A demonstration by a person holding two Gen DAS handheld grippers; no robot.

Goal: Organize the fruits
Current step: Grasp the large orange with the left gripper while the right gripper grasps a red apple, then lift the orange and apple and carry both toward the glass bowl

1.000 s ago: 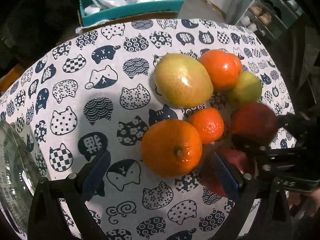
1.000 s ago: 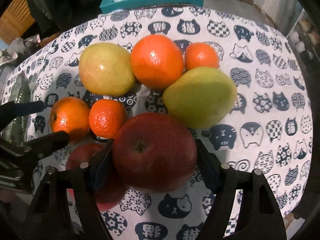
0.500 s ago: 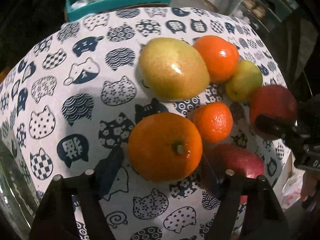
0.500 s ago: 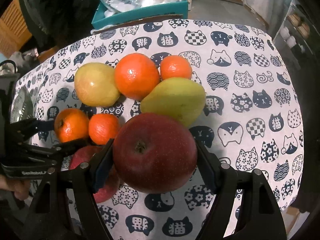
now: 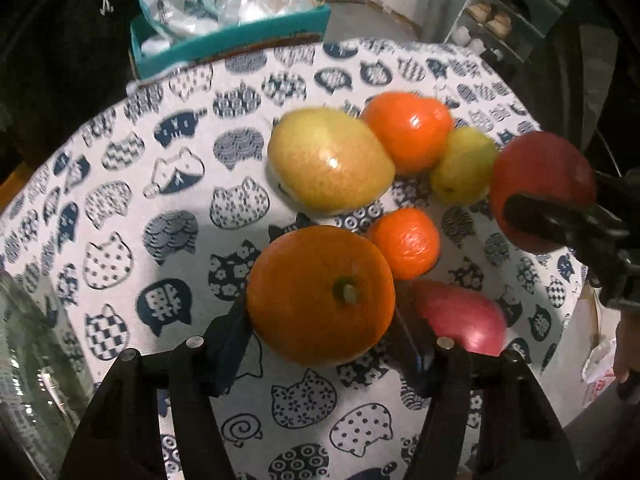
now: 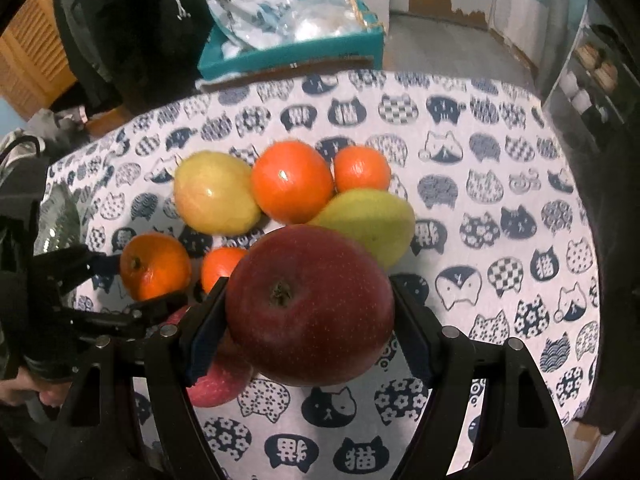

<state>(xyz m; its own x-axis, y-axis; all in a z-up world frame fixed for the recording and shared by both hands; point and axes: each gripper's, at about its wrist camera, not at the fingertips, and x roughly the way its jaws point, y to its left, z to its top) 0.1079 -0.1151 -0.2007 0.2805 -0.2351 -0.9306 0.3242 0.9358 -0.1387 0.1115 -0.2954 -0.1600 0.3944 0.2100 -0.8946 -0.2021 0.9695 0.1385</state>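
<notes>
Left wrist view: the left gripper (image 5: pixel 322 322) pinched the large orange (image 5: pixel 320 294) on the cat-print tablecloth (image 5: pixel 120 208); the right gripper (image 6: pixel 310 314) clamped a dark red apple (image 6: pixel 310 306) above it

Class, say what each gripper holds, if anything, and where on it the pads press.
Left gripper: large orange, pads on opposite sides. Right gripper: dark red apple, gripped at its sides, stem up.
</notes>
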